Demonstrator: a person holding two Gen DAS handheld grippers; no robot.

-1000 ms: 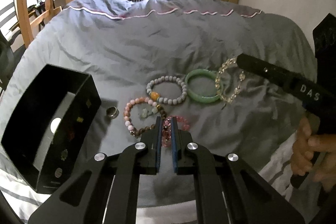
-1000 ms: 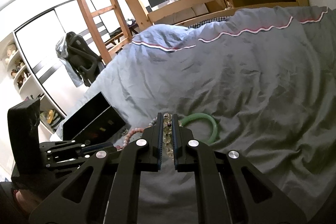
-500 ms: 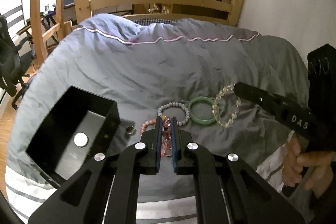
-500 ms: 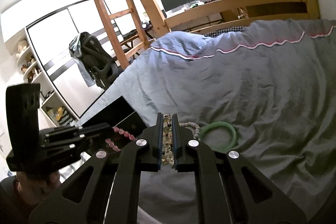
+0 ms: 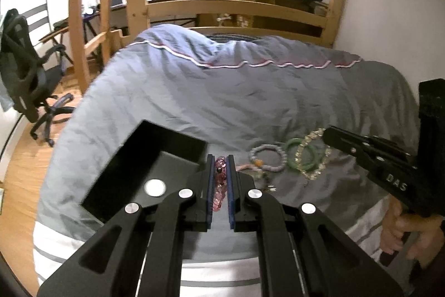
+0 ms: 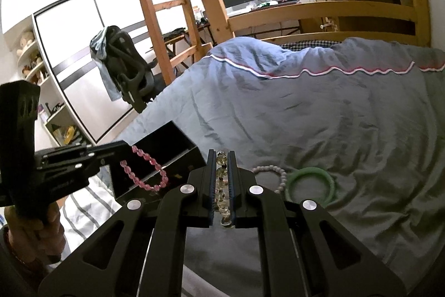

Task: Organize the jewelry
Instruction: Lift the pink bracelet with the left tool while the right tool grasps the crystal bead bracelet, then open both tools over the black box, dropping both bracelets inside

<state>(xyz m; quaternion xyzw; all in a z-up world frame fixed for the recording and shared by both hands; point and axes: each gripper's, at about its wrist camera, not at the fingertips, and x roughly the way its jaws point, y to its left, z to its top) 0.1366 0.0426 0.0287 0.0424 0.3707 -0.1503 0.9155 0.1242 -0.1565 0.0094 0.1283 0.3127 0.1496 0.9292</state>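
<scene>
My left gripper [image 5: 219, 162] is shut on a pink bead bracelet [image 5: 219, 185] and holds it in the air beside the open black box [image 5: 150, 174] on the grey bed cover. The bracelet hangs in front of the box in the right wrist view [image 6: 144, 171]. My right gripper [image 6: 221, 157] is shut on a clear yellowish bead bracelet [image 6: 221, 185], lifted above the cover; it also shows in the left wrist view [image 5: 311, 155]. A green bangle [image 6: 311, 185] and a grey bead bracelet [image 5: 268, 157] lie on the cover.
A white round disc [image 5: 155, 187] lies on the box floor. More beaded pieces [image 5: 261, 177] lie just right of my left fingers. An office chair [image 5: 25, 80] and the wooden bed frame [image 5: 236, 7] stand behind the bed.
My left gripper has lifted the pink bracelet off the cover and moved left toward the box. My right gripper has risen with the clear bracelet.
</scene>
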